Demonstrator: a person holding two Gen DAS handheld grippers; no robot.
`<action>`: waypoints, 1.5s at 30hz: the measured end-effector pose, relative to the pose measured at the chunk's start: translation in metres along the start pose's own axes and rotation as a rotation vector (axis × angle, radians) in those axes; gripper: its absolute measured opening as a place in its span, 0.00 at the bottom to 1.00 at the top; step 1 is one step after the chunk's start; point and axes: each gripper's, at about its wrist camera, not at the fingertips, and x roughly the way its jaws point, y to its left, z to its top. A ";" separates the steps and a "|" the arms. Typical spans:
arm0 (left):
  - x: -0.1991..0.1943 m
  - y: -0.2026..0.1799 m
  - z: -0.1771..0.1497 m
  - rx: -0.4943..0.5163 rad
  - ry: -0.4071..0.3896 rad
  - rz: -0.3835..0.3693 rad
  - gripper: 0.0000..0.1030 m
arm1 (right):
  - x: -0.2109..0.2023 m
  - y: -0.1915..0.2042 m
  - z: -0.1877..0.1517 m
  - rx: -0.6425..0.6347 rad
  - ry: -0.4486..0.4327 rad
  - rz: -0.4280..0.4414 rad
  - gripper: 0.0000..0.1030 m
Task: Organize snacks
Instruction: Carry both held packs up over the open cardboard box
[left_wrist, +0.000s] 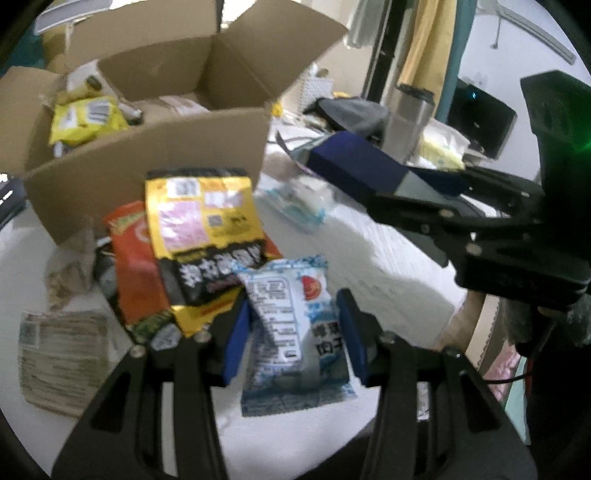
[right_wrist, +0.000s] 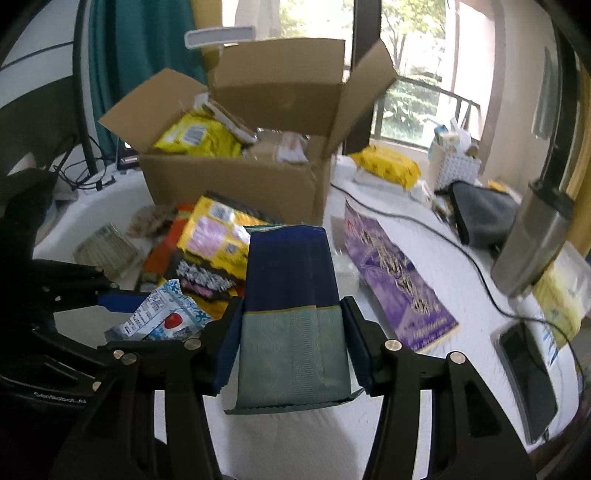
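Beyond both claws, the open box (right_wrist: 236, 184) sits far; my right claw (right_wrist: 291, 347) grips a blue packet (right_wrist: 291, 295) lengthwise, my left claw (left_wrist: 291, 332) a white pouch (left_wrist: 284, 325).

We see daylight pouring in through the window (right_wrist: 417, 74) behind the cardboard box (right_wrist: 236, 177) in the right wrist view, washed out to white glare at the top. The left wrist view is dimmer and cooler, with soft shadows on the white bench (left_wrist: 388, 266). Both pictures are smeared by motion blur, so packet print is unreadable. Fisheye bending curves straight lines near the edges, and black corners ring each frame. A green glow (left_wrist: 576, 147) tints one dark edge.
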 end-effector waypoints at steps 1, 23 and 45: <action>-0.002 0.002 0.001 -0.005 -0.007 0.003 0.46 | 0.000 0.002 0.004 -0.004 -0.006 0.003 0.53; -0.046 0.074 0.054 -0.143 -0.198 0.108 0.46 | 0.021 0.025 0.097 -0.073 -0.154 0.087 0.53; -0.013 0.123 0.156 -0.161 -0.269 0.088 0.46 | 0.093 -0.002 0.177 0.044 -0.200 0.029 0.53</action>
